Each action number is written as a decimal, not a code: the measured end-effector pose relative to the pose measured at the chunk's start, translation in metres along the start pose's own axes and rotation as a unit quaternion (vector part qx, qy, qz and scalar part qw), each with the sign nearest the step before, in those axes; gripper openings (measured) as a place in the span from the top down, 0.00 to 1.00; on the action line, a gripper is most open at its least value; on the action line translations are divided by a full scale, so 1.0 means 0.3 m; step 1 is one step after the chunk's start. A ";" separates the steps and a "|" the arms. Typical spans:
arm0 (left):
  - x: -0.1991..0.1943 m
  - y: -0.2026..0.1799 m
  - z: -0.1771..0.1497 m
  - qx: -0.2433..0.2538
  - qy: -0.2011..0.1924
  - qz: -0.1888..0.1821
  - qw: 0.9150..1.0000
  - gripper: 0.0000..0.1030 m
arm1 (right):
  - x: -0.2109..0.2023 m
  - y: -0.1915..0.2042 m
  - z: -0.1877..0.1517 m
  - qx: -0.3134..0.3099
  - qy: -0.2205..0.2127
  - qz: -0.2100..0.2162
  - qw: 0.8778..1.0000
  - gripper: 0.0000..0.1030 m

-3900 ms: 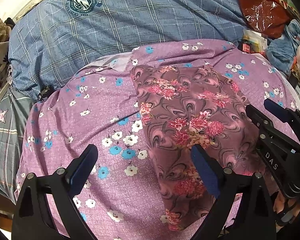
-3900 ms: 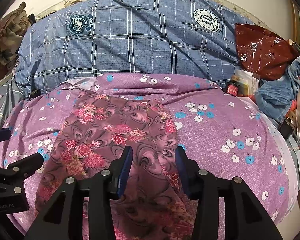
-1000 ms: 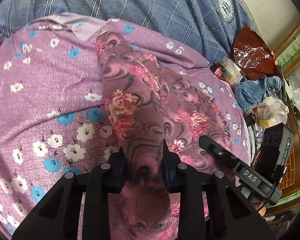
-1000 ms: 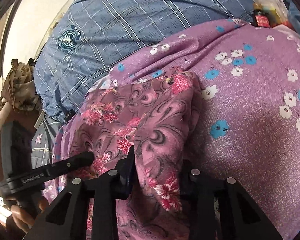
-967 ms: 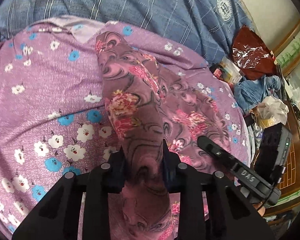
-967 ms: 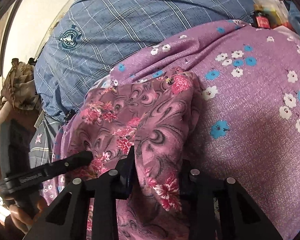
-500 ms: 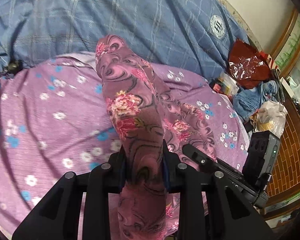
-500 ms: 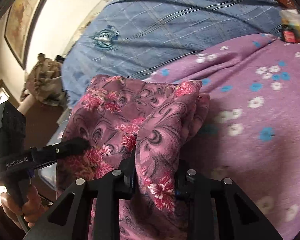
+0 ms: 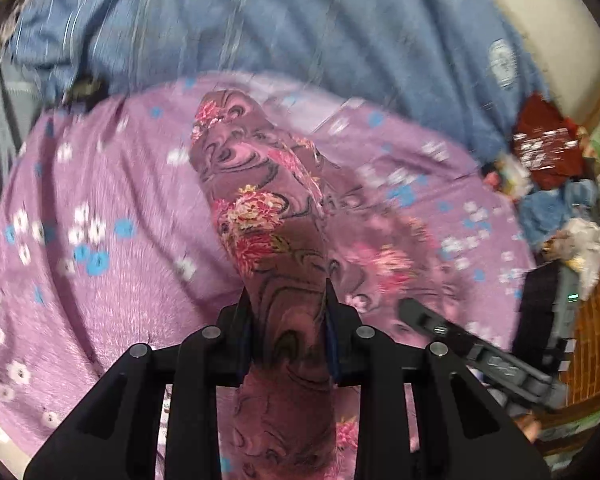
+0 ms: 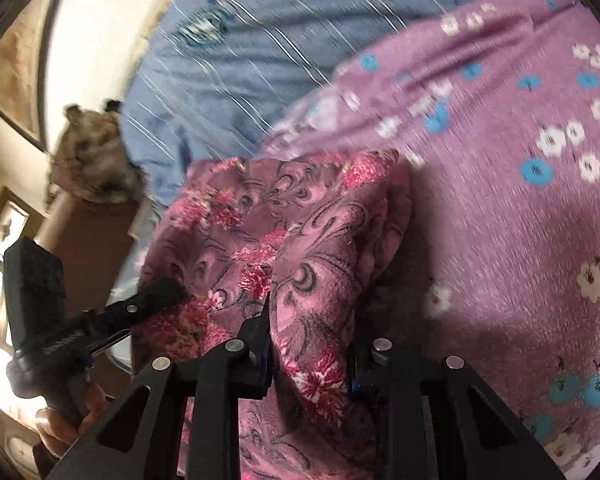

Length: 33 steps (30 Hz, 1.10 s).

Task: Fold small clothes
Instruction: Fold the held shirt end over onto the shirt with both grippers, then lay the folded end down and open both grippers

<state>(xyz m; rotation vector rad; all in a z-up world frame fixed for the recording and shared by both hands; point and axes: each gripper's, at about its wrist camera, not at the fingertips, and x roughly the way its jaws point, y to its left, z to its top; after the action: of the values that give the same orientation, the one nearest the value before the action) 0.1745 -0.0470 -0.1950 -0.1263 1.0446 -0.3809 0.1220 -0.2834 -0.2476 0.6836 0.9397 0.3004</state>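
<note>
A mauve garment with pink flowers and dark swirls (image 9: 260, 216) hangs bunched between both grippers, lifted above the purple flowered sheet (image 9: 100, 280). My left gripper (image 9: 286, 300) is shut on one folded edge of it. The right gripper's fingers (image 9: 420, 312) show to the right in that view, reaching into the cloth. In the right wrist view the garment (image 10: 300, 216) runs up between the jaws of my right gripper (image 10: 310, 320). Those jaws are opening slightly, with the pads still pressing on the cloth. The left gripper's fingertip (image 10: 160, 292) pinches the garment's far side, held by a hand (image 10: 60, 420).
A blue checked blanket (image 9: 300, 20) lies behind the purple sheet (image 10: 520, 240). At the right edge sit a red bag (image 9: 548, 148), blue clothes (image 9: 552, 208) and small clutter. A camouflage bundle (image 10: 92, 160) rests on brown furniture at the left. The picture is motion-blurred.
Both grippers have lifted the garment off the sheet and carried it sideways together. The cloth now hangs bunched in the air, and both views have swung across the bed.
</note>
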 end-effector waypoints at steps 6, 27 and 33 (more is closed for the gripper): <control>0.069 0.076 -0.034 -0.032 0.005 0.009 0.999 0.60 | 0.026 -0.029 0.003 0.022 0.035 -0.004 0.999 0.49; 0.215 0.084 0.157 -0.016 -0.007 0.096 0.995 0.38 | 0.099 0.054 0.123 -0.069 -0.012 -0.085 0.994 0.79; 0.015 0.009 0.022 0.001 -0.032 0.083 0.996 0.38 | -0.037 0.183 -0.001 -0.157 -0.070 -0.062 0.983 0.77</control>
<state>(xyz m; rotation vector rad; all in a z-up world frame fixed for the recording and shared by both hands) 0.1828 -0.0467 -0.1962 -0.0496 0.9835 -0.2252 0.1182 -0.2475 -0.2046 0.3486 0.7741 0.2780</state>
